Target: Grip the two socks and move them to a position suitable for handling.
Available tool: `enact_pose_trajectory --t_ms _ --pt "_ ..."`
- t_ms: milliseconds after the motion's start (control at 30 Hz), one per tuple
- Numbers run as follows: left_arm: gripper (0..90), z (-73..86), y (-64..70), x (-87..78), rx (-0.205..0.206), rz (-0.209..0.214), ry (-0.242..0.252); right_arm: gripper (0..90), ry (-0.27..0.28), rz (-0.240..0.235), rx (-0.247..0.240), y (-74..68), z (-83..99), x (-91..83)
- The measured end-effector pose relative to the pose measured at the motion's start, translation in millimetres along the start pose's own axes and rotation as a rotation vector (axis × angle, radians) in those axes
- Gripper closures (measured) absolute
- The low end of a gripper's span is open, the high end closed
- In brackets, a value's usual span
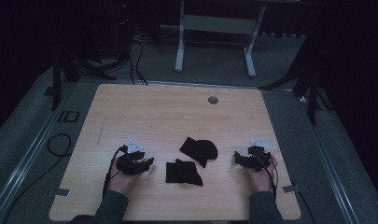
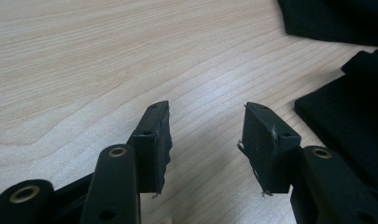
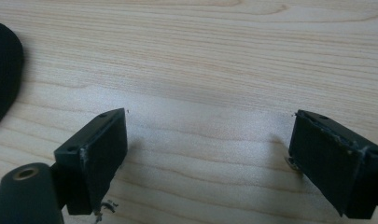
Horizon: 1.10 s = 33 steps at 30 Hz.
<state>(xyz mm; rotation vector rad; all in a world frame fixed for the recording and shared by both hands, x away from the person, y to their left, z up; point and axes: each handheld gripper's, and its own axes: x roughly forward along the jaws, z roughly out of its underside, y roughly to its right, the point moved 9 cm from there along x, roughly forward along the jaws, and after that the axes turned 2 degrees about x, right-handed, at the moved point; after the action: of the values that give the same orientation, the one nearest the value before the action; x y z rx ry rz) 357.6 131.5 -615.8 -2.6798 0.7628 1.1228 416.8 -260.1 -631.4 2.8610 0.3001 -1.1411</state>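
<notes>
Pale wood table (image 1: 144,112), dim room — two black socks lie at lower centre: one (image 1: 199,150) above, one (image 1: 182,172) below, nearly touching. Left gripper (image 1: 148,162) and right gripper (image 1: 237,158) both gape, holding nothing. Risk — thin fabric could slip the pads, or both socks lift together.

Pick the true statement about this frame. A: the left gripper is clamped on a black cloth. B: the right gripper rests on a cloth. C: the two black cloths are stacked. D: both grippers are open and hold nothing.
D: the left gripper and right gripper both show parted jaws with bare table between them, while the two cloths lie apart between the hands.
</notes>
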Motion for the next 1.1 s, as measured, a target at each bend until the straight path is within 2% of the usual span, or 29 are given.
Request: enact_pose_trajectory --t_ms 567,700,733,867,900,933,967,1000,1100 --pt "53.2 1.6 3.7 4.1 0.011 0.002 -0.025 11.1 0.001 0.008 0.008 -0.4 2.6 -2.6" --pt "53.1 1.7 5.0 4.6 0.016 0.006 -0.028 18.3 0.008 0.009 0.009 -2.9 3.1 -4.8" --pt "53.1 1.8 5.2 4.6 0.018 0.006 -0.03 26.3 -0.007 0.004 0.002 -5.0 3.1 -7.9" --pt "53.0 1.7 6.1 4.4 0.025 0.005 -0.033 39.7 -0.026 -0.007 -0.002 -3.5 3.7 -12.8" --pt "53.0 1.7 6.1 4.4 0.025 0.005 -0.033 39.7 -0.026 -0.007 -0.002 -3.5 3.7 -12.8" --pt "52.9 1.4 6.4 4.3 0.027 0.006 -0.033 45.2 -0.03 -0.029 -0.001 -4.7 4.1 -16.1" --pt "53.0 1.4 6.4 4.3 0.027 0.006 -0.033 45.2 -0.028 -0.037 -0.004 -5.6 3.8 -17.6" --pt "52.9 1.4 6.7 4.2 0.027 0.007 -0.034 50.8 -0.027 -0.055 -0.017 -8.5 3.3 -20.5" --pt "52.9 0.8 7.4 3.4 0.029 0.01 -0.031 54.6 -0.023 -0.069 -0.042 -13.4 1.9 -25.1"
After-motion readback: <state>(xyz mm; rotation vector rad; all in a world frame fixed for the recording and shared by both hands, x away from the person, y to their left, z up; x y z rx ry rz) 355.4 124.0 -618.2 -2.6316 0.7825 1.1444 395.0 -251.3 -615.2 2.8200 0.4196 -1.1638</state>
